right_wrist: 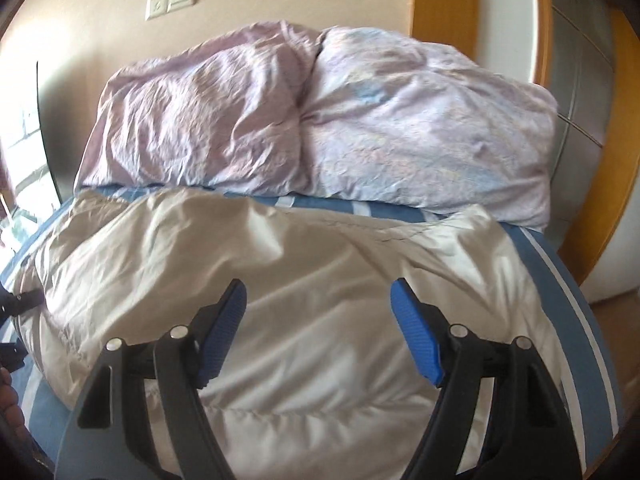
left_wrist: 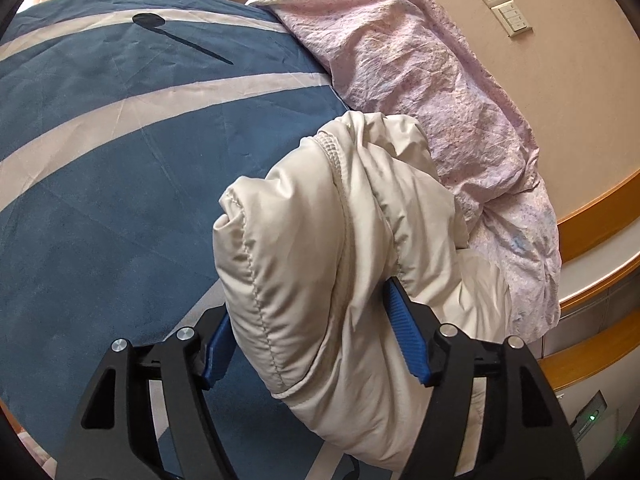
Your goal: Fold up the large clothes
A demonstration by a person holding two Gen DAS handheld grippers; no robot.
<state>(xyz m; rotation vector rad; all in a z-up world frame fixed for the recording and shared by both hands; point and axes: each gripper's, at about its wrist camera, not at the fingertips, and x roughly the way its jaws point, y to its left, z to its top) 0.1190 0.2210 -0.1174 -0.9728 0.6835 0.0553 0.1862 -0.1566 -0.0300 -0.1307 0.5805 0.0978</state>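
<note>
Beige padded jacket [left_wrist: 320, 240] bunched between 2 spread pads of left gripper [left_wrist: 312, 344], grip uncertain. Right gripper [right_wrist: 318, 332] gaped empty above jacket lying on blue striped bedspread [left_wrist: 100, 140].

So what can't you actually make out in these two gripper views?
- Left wrist view: whether the left hand-held gripper pinches the cream padded jacket; the fabric bulges over the pads.
- Left wrist view: the jacket's lower end, cut off by the bottom edge.
- Right wrist view: motion blur hides the jacket's seams and the print on the lilac duvet.
- Right wrist view: the jacket's near part, hidden behind the open right hand-held gripper.
</note>
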